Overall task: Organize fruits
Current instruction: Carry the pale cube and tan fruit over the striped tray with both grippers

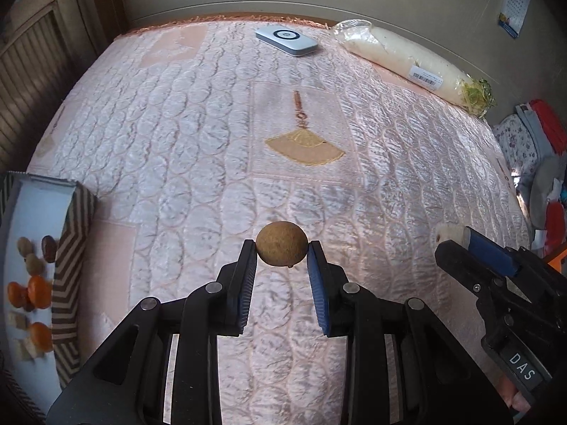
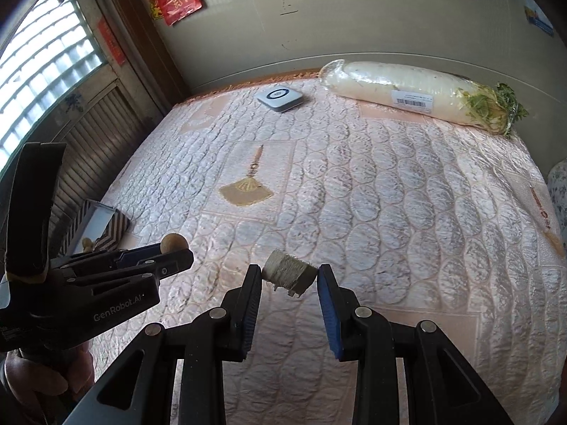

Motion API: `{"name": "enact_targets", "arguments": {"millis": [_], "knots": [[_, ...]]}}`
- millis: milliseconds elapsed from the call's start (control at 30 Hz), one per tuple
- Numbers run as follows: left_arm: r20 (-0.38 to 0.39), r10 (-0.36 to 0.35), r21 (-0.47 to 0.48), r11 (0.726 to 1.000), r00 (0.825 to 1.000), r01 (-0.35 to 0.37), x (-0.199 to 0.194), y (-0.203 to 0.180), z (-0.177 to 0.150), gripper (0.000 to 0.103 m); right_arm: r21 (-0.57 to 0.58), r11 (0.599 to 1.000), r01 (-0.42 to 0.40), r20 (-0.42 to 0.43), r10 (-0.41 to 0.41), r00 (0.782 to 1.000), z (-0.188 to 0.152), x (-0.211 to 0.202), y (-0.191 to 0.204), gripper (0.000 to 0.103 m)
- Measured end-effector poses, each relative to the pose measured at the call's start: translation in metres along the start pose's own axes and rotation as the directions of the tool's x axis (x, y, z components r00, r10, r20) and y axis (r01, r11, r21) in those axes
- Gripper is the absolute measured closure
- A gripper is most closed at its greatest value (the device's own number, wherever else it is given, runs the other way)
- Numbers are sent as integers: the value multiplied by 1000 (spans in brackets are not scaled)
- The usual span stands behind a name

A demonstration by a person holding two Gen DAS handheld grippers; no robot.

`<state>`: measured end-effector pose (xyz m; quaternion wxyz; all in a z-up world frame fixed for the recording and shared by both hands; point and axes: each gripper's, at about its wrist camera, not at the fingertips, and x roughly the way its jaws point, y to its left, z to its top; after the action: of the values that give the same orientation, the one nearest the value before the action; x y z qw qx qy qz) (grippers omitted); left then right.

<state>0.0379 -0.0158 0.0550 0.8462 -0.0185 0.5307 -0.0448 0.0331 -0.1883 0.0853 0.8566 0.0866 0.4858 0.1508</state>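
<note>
My left gripper (image 1: 282, 248) is shut on a small round brown fruit (image 1: 281, 243), held above the quilted pink cloth. In the right wrist view the same left gripper (image 2: 170, 248) shows at the left with the brown fruit (image 2: 173, 243) at its tips. My right gripper (image 2: 290, 272) is shut on a short pale fibrous cylinder piece (image 2: 288, 274), also held above the cloth. That right gripper (image 1: 457, 237) shows at the right of the left wrist view, with the pale piece (image 1: 447, 233) at its tips. A striped-sided box (image 1: 69, 269) at the left edge holds several small orange and brown fruits (image 1: 35, 292).
A wrapped white radish (image 1: 407, 60) lies along the far right edge of the cloth by the wall. A flat white device (image 1: 286, 39) rests near the far edge. Folded fabrics (image 1: 531, 148) pile up off the right side. A window and wooden panel stand at the left.
</note>
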Motion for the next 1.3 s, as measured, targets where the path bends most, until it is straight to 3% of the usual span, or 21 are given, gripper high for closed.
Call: {"name": "enact_targets", "arguments": {"millis": [600,1300], "knots": [[49,132,-163,979,990,-122,-52,115,-38,75,-219,967,-131,-49,124,991,3,18,139,72],[14,234,-345,914,972,-215,-72,223,-70,75,-404,873,-273,-149,232,961,2,59,263,72]]}}
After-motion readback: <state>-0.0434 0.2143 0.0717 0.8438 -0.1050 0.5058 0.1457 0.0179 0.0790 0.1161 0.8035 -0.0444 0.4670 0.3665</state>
